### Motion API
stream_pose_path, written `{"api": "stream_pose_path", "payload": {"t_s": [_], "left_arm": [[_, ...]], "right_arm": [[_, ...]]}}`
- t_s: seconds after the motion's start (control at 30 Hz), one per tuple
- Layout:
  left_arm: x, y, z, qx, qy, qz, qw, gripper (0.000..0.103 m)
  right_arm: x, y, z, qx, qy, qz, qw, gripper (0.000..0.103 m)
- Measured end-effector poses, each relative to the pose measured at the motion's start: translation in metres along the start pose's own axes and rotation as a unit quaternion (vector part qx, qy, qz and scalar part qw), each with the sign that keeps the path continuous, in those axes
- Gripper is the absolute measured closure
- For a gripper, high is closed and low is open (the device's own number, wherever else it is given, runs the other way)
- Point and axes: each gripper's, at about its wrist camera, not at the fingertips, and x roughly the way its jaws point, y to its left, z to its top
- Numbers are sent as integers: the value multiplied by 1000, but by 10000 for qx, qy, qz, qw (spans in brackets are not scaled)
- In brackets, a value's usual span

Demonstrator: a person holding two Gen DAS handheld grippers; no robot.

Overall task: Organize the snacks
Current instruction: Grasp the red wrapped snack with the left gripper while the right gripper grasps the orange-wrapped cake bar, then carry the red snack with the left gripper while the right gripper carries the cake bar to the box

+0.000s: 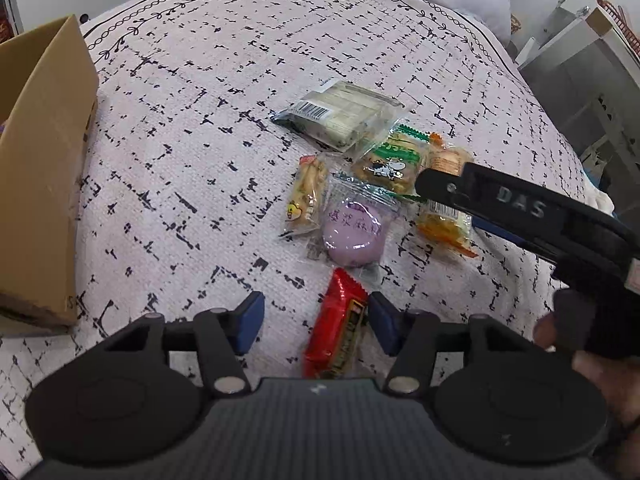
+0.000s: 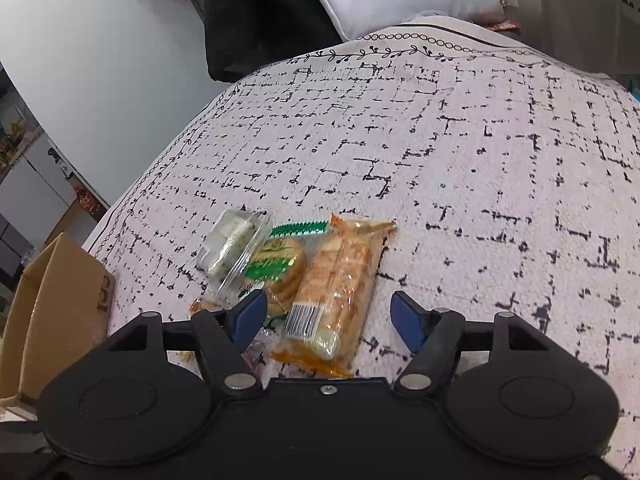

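Covering the whole bench is a white cloth (image 1: 192,128) with black dashes. At its left edge stands an open cardboard box (image 1: 44,168), well apart from the snacks. The left tool (image 1: 316,326) hangs wide open, holding nothing, with a red bar (image 1: 338,324) lying between its blue pads. The right tool (image 2: 328,318) is likewise spread wide and empty over an orange cracker pack (image 2: 340,284). Beyond lie a clear pack of white bars (image 1: 344,114), a green cow-print biscuit pack (image 1: 394,162), a purple round cake (image 1: 354,232) and a small yellow packet (image 1: 306,192), all clustered close together.
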Motion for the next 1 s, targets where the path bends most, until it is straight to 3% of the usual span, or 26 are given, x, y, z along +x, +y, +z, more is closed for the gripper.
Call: {"api": "stream_pose_path", "payload": {"t_s": [0.17,0.23,0.27,0.3,0.37,0.43,0.83,0.9,1.0], "left_arm": [[-6,-1,0,2,-26,-83,10000,46],[-6,-2,-1,58,4,-81,10000,46],[-3,-1,-2,67,72,-80,9999,46],[-1,0,-3,37,151,-85,9998,50],[3,2,-5,51,209,-5,9998,64],[2,5,-4,29,202,10,9998,84],[-16,19,-1,-152,-83,-106,9998,84],[-21,21,1,-196,-145,-119,9996,84],[-26,24,5,-271,-187,-159,9993,84]], "right_arm": [[4,4,0,-99,-18,-44,9999,37],[4,5,-1,-160,-29,-106,9998,47],[5,5,-2,-203,-21,-143,9997,57],[5,4,-3,-213,-18,-165,9996,64],[3,3,-3,-205,-11,-204,9996,66],[0,5,-5,-219,22,-252,9994,66],[-31,15,-29,-322,401,-663,9965,64],[-33,18,-32,-388,393,-730,9958,55],[-31,19,-33,-483,296,-848,9948,53]]}}
